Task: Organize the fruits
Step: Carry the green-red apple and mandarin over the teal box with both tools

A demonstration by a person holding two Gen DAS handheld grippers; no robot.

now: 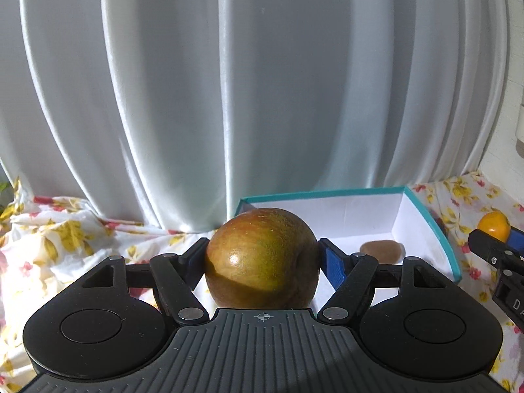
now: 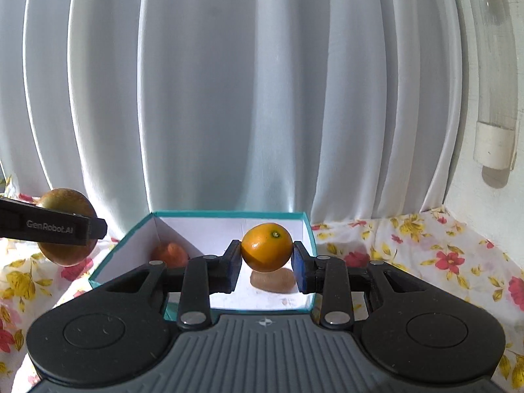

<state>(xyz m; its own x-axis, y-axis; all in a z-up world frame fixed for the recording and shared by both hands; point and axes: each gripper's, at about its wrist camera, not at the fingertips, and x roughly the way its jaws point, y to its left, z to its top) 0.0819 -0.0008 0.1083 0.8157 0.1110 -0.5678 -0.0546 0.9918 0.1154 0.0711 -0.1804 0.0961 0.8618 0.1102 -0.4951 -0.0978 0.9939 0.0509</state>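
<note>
My left gripper [image 1: 262, 258] is shut on a large brownish-green apple [image 1: 262, 255], held up in the air in front of a teal-rimmed white box [image 1: 422, 206]. My right gripper [image 2: 266, 262] is shut on a small orange [image 2: 267, 247], lifted above the same box [image 2: 226, 214]. In the right wrist view the apple [image 2: 67, 203] and the left gripper's finger [image 2: 52, 227] show at the far left. In the left wrist view the orange [image 1: 494, 224] shows at the far right. Inside the box lie a brown kiwi [image 1: 381, 250] [image 2: 271, 281] and a reddish fruit [image 2: 172, 253].
A floral tablecloth [image 2: 425, 255] covers the surface around the box. White curtains [image 1: 229, 82] hang close behind it. A white wall with a pale fixture [image 2: 494, 98] stands at the right.
</note>
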